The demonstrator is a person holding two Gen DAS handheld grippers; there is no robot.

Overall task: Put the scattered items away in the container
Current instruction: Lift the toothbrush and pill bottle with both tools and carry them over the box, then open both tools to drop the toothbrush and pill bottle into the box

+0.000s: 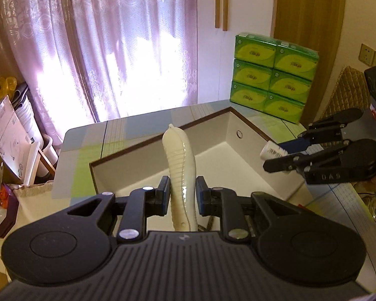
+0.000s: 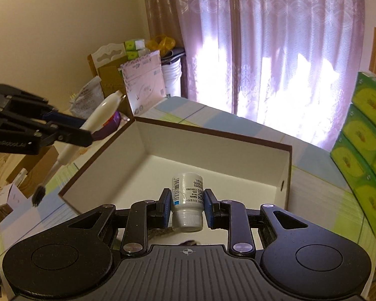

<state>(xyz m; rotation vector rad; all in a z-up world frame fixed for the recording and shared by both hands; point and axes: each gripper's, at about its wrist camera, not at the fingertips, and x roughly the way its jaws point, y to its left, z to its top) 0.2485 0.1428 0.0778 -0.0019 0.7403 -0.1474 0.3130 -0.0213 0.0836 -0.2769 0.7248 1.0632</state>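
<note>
left tool point(image 1: 180, 195) clamped on a cream toothbrush point(image 1: 181, 173), held above the box point(image 1: 253, 135). right tool point(image 2: 186, 208) gripping a small white bottle point(image 2: 187, 200), cap toward camera, over the box.

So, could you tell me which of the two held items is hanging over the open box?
The small white bottle in the right gripper is over the box; the left gripper's electric toothbrush hangs outside its wall.

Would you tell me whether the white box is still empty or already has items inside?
Apparently empty: the box floor that shows is bare in both views; its near part is hidden. The bottle and toothbrush are held by the grippers.
</note>
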